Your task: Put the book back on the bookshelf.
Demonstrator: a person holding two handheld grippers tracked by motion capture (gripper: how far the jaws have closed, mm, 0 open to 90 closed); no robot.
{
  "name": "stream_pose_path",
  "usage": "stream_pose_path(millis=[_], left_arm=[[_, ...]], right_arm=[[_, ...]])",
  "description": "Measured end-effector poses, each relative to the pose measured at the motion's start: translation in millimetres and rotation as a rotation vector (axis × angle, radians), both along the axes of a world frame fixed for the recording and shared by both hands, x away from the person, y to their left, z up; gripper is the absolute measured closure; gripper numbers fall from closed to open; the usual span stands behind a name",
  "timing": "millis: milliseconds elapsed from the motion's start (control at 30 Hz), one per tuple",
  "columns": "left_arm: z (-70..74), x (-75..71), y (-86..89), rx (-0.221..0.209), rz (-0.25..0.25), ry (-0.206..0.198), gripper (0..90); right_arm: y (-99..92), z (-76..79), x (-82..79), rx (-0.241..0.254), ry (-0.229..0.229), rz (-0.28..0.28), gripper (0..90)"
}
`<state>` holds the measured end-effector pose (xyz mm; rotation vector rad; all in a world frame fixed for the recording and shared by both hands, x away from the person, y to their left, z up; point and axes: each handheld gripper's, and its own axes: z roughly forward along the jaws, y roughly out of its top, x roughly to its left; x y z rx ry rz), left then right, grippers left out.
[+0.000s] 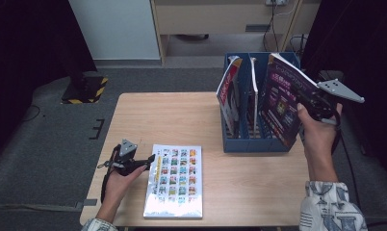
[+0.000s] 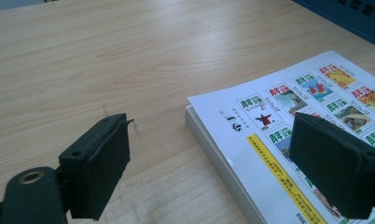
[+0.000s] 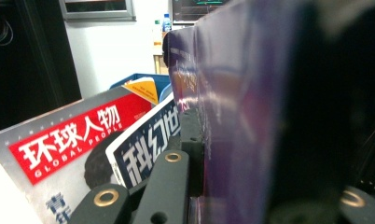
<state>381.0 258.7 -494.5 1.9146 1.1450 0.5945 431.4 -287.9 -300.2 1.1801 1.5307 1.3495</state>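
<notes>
Glossy purple magazine (image 1: 282, 103), clamped upright.

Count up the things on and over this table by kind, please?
Magazines or books: 4, namely purple magazine, red-covered magazine, white-edged magazine, picture-grid book
Blue file racks: 1
Hand-held grippers: 2, left, right
Total: 7

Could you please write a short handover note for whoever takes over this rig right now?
Right gripper: shut on the purple magazine, held tilted above the right compartment of the blue file rack; its lower end looks partly inside.
Left gripper: open, jaws astride the left edge of the white book, which lies flat on the table; not gripping it.
Done: two magazines stand in the rack, the red one at left and another in the middle.
Left: probably seat the purple magazine, then file the white book.
</notes>
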Motion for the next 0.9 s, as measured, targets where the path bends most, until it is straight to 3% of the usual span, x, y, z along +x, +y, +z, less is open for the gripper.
stream_pose_path(millis=[300,500,900], left_arm=[[0.3,-0.8,-0.1,-0.001,-0.001,0.001,12.0],[0.2,-1.2,-0.2,-0.002,-0.001,0.001,12.0],[-0.9,-1.2,0.2,-0.022,0.005,0.005,10.6]], right_arm=[[15.1,5.7,18.9,-0.029,0.001,-0.035,84.3],[19.6,6.6,29.9,0.006,0.001,-0.052,84.3],[20.6,2.1,47.2,0.030,0.000,-0.082,84.3]])
